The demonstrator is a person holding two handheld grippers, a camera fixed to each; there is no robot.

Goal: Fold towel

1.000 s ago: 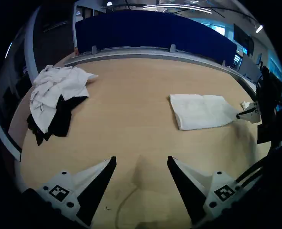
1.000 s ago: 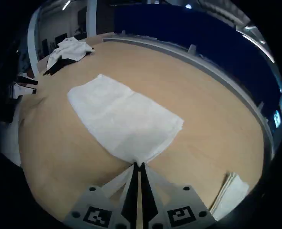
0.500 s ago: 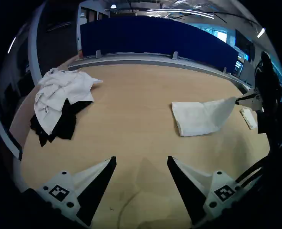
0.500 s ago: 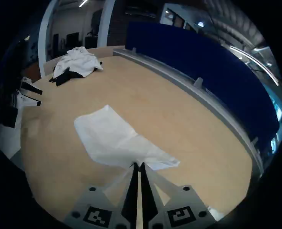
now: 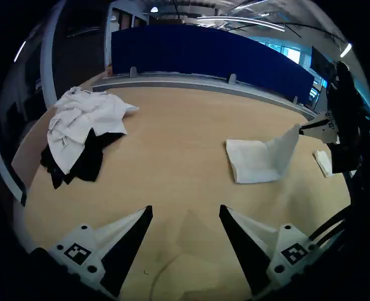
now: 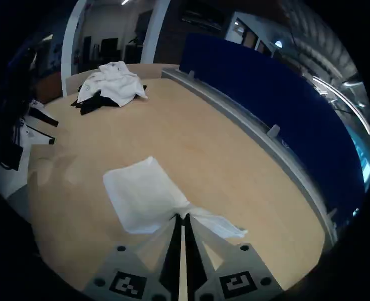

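A white towel [image 5: 257, 158] lies on the wooden table [image 5: 185, 130] to the right of centre, its right end lifted into a peak. My right gripper [image 6: 181, 216] is shut on that lifted edge of the towel [image 6: 145, 198]; the same gripper [image 5: 302, 131] shows at the right of the left gripper view, held up off the table. My left gripper [image 5: 185, 213] hovers open over bare wood near the front edge, well short of the towel. It also appears as a gripper [image 6: 37, 123] at the far left of the right gripper view.
A heap of white and black cloth [image 5: 82, 130] sits at the table's far left; the same heap [image 6: 110, 88] lies far off in the right gripper view. A small folded white cloth [image 5: 324, 161] rests by the right edge. A blue partition [image 5: 205, 50] runs behind the table.
My right gripper has risen and carried the towel's right end up and leftward over the rest; the flat part on the table looks shorter. The left gripper stays put.
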